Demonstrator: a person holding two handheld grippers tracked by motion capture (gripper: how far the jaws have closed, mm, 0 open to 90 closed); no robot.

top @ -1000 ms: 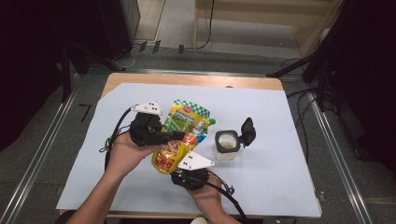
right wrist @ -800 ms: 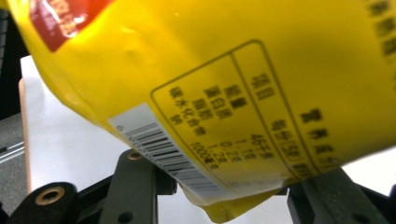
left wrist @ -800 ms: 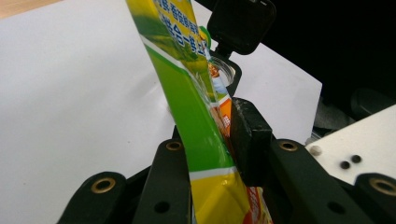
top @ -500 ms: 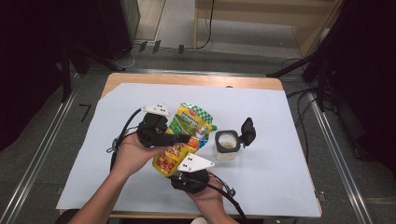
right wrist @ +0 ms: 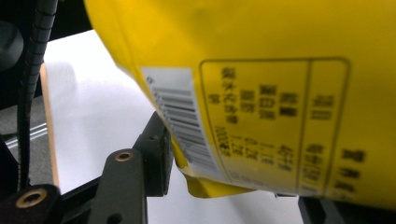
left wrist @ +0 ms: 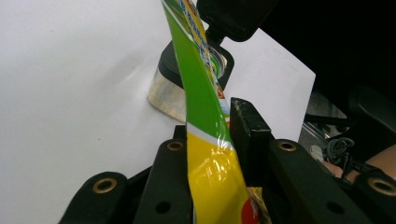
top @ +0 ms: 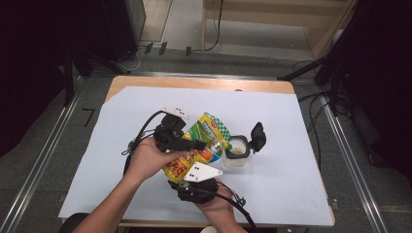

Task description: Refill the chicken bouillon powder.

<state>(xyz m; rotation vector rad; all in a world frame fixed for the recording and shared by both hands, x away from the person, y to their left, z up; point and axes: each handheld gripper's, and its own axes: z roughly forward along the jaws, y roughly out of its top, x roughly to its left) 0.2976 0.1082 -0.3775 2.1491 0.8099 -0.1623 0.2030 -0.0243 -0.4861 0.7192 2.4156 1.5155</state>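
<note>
A yellow and green pouch (top: 208, 137) is held off the table between both grippers, tilted with its green top toward a clear jar (top: 235, 158). The jar's black flip lid (top: 257, 135) stands open. My left gripper (top: 200, 144) is shut on the pouch's middle; in the left gripper view its jaws pinch the pouch (left wrist: 201, 93) edge-on, with the jar (left wrist: 163, 91) just beyond. My right gripper (top: 190, 171) holds the yellow lower end from below. In the right gripper view the pouch's (right wrist: 280, 70) barcode side sits against the jaws (right wrist: 233, 184).
A white sheet (top: 301, 121) covers the wooden table (top: 204, 82). Cables trail from both grippers across the sheet's near side. Metal rails and dark equipment stand beyond the table's left and right edges.
My left gripper has moved right with the pouch, bringing the pouch's green top closer to the jar's mouth. The right gripper stays under the pouch's lower end.
</note>
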